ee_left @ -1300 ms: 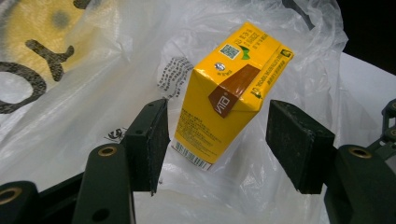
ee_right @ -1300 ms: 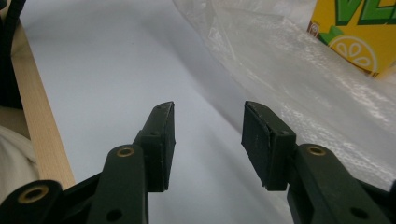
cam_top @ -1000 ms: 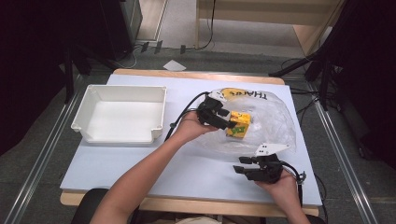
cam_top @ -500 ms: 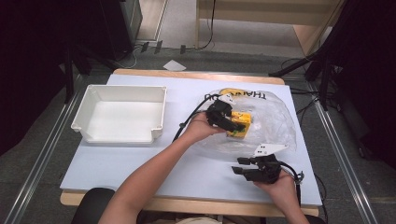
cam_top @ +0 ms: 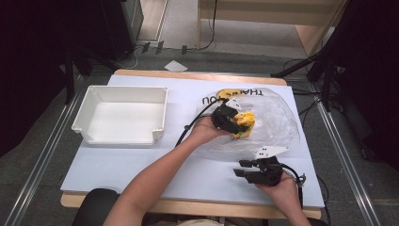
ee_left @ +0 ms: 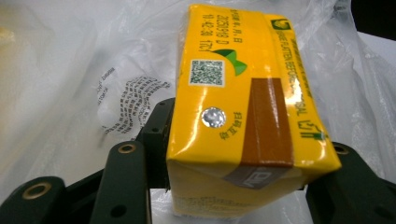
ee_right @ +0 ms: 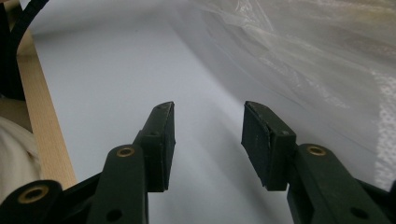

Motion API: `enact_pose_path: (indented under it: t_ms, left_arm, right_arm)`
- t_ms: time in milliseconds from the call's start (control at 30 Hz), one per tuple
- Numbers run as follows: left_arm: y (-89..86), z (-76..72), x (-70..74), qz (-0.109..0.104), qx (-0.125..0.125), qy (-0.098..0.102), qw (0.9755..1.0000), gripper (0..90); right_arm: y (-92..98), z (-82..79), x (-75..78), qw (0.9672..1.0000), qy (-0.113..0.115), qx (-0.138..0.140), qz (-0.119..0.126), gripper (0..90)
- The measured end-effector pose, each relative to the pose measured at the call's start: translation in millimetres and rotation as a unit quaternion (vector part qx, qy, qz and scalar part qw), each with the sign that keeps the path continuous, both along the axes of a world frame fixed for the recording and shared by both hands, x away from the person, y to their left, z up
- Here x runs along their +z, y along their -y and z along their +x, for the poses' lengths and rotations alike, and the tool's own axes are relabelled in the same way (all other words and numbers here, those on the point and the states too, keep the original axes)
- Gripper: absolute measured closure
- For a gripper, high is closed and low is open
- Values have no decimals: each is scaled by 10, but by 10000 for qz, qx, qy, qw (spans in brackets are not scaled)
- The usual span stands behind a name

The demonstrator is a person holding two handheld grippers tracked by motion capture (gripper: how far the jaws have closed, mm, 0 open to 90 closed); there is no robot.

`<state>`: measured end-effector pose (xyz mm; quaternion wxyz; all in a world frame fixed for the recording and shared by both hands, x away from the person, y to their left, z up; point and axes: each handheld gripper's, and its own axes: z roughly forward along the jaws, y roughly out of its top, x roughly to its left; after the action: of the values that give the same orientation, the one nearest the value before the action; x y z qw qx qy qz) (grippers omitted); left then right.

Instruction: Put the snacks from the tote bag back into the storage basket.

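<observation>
A yellow drink carton (cam_top: 245, 122) lies inside a clear plastic bag (cam_top: 277, 123) on the right half of the table. My left gripper (cam_top: 234, 123) reaches into the bag. Its jaws have just been closing and now press on both sides of the carton (ee_left: 243, 107), as the left gripper view shows with the gripper (ee_left: 247, 144) around it. My right gripper (cam_top: 241, 170) rests near the front right edge, pointing left. In the right gripper view, the right gripper (ee_right: 208, 140) is open over bare table with nothing between the fingers.
A white bin (cam_top: 120, 136) stands at the left of the light blue table (cam_top: 141, 165). The bag carries dark lettering at its far side. Bag film (ee_right: 317, 60) lies just right of my right gripper. The wooden table edge (ee_right: 46, 140) is close at its left.
My left gripper has slid a little right, deeper into the bag, and its jaws have closed onto the yellow carton. The right hand has stayed where it was.
</observation>
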<state>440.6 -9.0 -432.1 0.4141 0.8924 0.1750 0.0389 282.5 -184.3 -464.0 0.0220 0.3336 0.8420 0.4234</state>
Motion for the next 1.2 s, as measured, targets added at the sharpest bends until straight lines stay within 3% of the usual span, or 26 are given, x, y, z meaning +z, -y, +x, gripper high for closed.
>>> enact_pose_path:
  t_ms: [167, 400, 767, 833, 1200]
  left_arm:
    - [0, -1, 12, 18, 63, -38, 10000, 525]
    - [-23, 27, 55, -61, 198, -357, 9991, 532]
    - [-183, -53, 350, -183, 172, -382, 9990, 532]
    - [-213, -60, 390, -251, 184, -478, 9984, 531]
    - [-452, -176, 592, -153, 176, -438, 9988, 531]
  right_arm:
    - [1, 3, 1, 10000, 5, -7, 24, 556]
    - [-6, 10, -9, 10000, -24, -5, 19, 556]
    - [-13, 27, -21, 10000, 53, -10, 33, 556]
    - [-28, 31, -22, 10000, 63, 6, 17, 556]
    - [-120, 39, 0, 9999, 110, -54, 33, 556]
